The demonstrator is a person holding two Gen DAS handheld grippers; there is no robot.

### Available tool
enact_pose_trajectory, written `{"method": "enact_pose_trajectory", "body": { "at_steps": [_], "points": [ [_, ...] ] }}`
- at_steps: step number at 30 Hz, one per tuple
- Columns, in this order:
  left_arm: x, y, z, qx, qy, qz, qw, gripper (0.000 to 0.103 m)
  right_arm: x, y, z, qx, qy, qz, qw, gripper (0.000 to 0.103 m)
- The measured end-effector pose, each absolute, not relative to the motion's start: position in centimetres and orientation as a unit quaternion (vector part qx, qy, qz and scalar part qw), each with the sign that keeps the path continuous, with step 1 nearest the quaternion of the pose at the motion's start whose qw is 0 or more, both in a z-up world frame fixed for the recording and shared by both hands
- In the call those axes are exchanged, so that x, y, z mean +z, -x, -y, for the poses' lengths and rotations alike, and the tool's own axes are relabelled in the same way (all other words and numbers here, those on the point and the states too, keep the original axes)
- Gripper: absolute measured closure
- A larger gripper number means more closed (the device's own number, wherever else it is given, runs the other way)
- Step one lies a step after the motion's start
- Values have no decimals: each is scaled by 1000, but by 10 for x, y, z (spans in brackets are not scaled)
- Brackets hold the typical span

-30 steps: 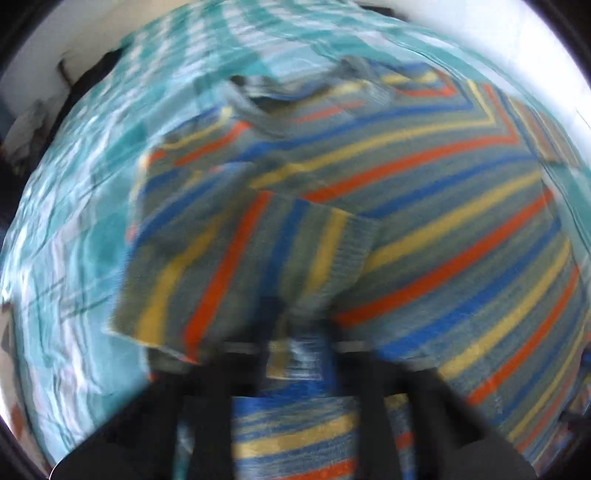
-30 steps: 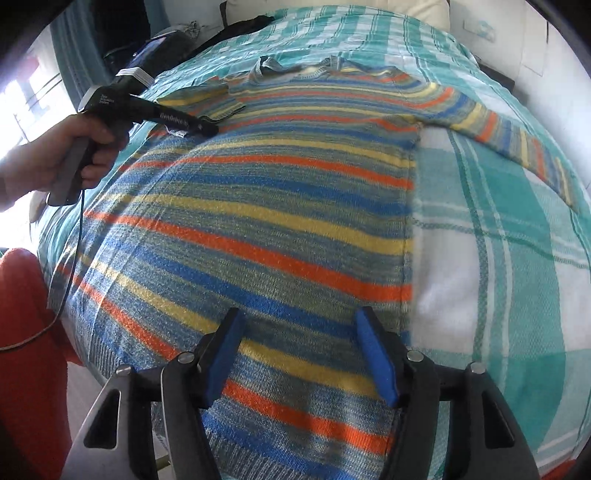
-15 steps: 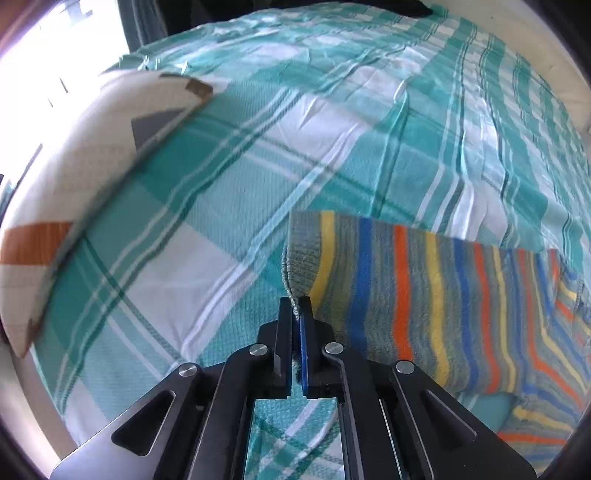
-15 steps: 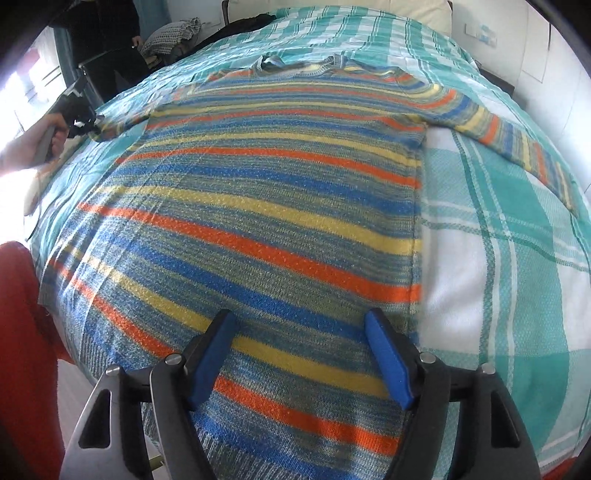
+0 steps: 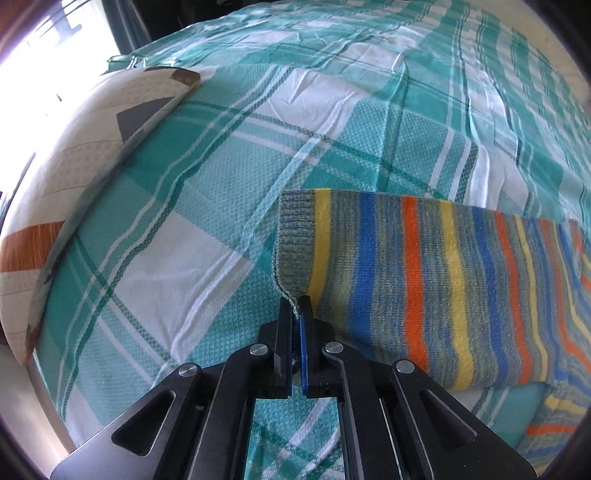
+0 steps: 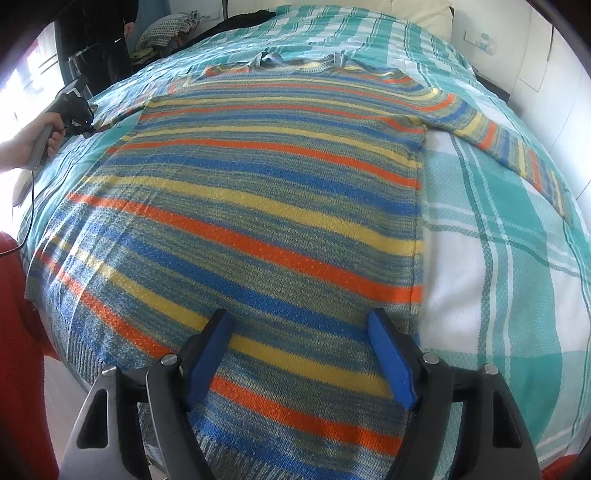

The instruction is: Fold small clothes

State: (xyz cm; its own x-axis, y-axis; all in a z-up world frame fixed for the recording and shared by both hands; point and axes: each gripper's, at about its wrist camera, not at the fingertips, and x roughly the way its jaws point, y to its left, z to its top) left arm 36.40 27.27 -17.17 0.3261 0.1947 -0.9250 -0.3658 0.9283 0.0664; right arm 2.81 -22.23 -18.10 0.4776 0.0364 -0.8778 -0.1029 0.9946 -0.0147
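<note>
A knitted sweater with blue, orange and yellow stripes lies flat on the plaid bed, collar at the far end. Its left sleeve is stretched out sideways on the bedspread. My left gripper is shut on the near corner of the sleeve's grey cuff. In the right wrist view that same gripper shows at the far left, held in a hand. My right gripper stands open just above the sweater's lower body, with nothing pinched between its blue pads. The right sleeve lies spread toward the right edge.
A teal and white plaid bedspread covers the bed. A patterned pillow lies left of the sleeve. A person in dark clothes and a heap of clothes are at the far left. Red fabric hangs at the near left edge.
My left gripper carried the sleeve from over the sweater's body out to the left and laid it straight on the bedspread. The right gripper's jaws widened a little and stayed in place.
</note>
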Motion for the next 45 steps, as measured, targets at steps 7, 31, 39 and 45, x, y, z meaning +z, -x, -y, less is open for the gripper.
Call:
{"method": "enact_pose_trajectory", "body": {
  "at_steps": [7, 31, 39, 45],
  "points": [
    [-176, -365, -274, 169, 68, -555, 812, 102, -181, -29, 220, 36, 37, -511, 858, 27],
    [-191, -366, -274, 163, 68, -554, 814, 101, -183, -29, 219, 29, 47, -512, 857, 24],
    [-180, -345, -291, 194, 109, -550, 805, 92, -183, -33, 223, 30, 45, -516, 855, 23],
    [-139, -324, -279, 196, 109, -501, 836, 57, -184, -33, 222, 31, 45, -516, 855, 23]
  ]
}}
